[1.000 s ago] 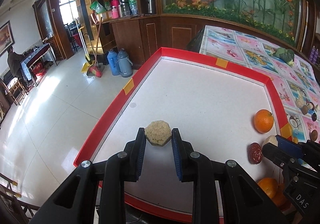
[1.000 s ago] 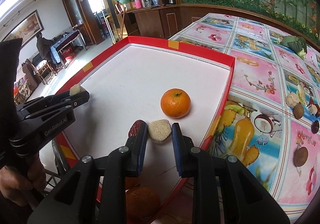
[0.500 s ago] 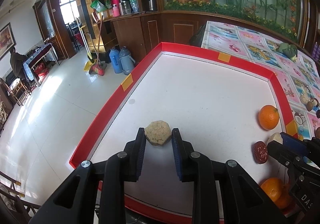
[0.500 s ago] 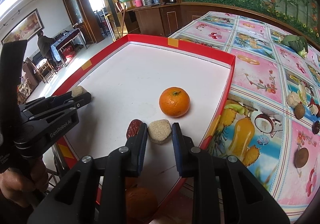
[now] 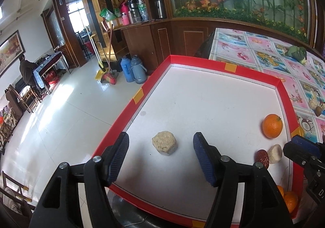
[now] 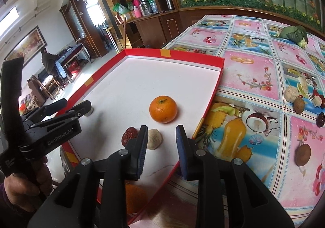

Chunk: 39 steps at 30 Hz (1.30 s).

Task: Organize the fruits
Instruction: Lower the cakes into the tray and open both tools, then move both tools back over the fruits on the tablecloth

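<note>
Left wrist view: left gripper fingers spread wide, holding nothing. Beige crumbly cake lying on white floor of red-rimmed tray, between the two blue pads, touching neither. Orange at far right of tray, near right rim. Dark red date and second beige cake side by side, nearer than orange, close to right gripper's blue tip at right edge of frame. More oranges partly visible at lower right, below tray edge.

Right wrist view: right gripper fingers parted moderately, gripping nothing. Second beige cake just beyond left finger, half hidden by it; contact not discernible. Date immediately left of that finger. Orange farther in, free-standing on tray floor. Left gripper visible at left, held in a hand, over tray's left rim. Tray resting on worktop covered with pink fruit-print cloth. Small brown round fruits loose on cloth at right, well apart from tray. Leafy green vegetable at far right of worktop.
</note>
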Available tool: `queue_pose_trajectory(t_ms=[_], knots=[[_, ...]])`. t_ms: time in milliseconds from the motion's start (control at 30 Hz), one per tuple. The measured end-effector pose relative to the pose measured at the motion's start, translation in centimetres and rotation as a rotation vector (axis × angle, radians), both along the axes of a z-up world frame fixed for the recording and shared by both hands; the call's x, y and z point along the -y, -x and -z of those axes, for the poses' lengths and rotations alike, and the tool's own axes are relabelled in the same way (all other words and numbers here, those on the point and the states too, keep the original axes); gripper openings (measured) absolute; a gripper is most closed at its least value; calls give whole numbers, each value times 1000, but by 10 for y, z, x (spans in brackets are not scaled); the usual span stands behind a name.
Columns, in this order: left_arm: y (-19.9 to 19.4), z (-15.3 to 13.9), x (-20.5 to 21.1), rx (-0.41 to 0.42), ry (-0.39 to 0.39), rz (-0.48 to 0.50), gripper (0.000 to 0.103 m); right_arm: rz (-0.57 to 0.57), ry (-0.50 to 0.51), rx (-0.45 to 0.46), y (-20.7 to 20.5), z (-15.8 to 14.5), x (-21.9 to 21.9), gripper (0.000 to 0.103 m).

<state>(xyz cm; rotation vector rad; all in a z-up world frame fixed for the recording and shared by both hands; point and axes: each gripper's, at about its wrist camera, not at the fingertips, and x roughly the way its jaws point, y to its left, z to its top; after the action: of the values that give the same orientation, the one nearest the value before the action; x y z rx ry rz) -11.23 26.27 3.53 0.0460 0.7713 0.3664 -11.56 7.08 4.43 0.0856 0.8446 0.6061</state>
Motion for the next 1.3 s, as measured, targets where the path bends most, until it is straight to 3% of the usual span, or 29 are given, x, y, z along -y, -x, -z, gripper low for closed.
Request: queue_pose_trajectory(t_ms=[167, 233, 300, 933, 1300], knots=[[2, -9, 10, 19, -17, 15, 69, 23, -31, 19, 1, -6, 14, 32], [2, -12, 14, 27, -25, 21, 71, 43, -30, 24, 0, -6, 20, 40], [3, -16, 18, 36, -33, 26, 71, 58, -47, 21, -2, -7, 27, 41], [-2, -34, 72, 59, -113, 102, 72, 197, -156, 36, -14, -19, 109, 41], [-11, -37, 129, 41, -170, 202, 77, 347, -187, 64, -16, -27, 188, 41]])
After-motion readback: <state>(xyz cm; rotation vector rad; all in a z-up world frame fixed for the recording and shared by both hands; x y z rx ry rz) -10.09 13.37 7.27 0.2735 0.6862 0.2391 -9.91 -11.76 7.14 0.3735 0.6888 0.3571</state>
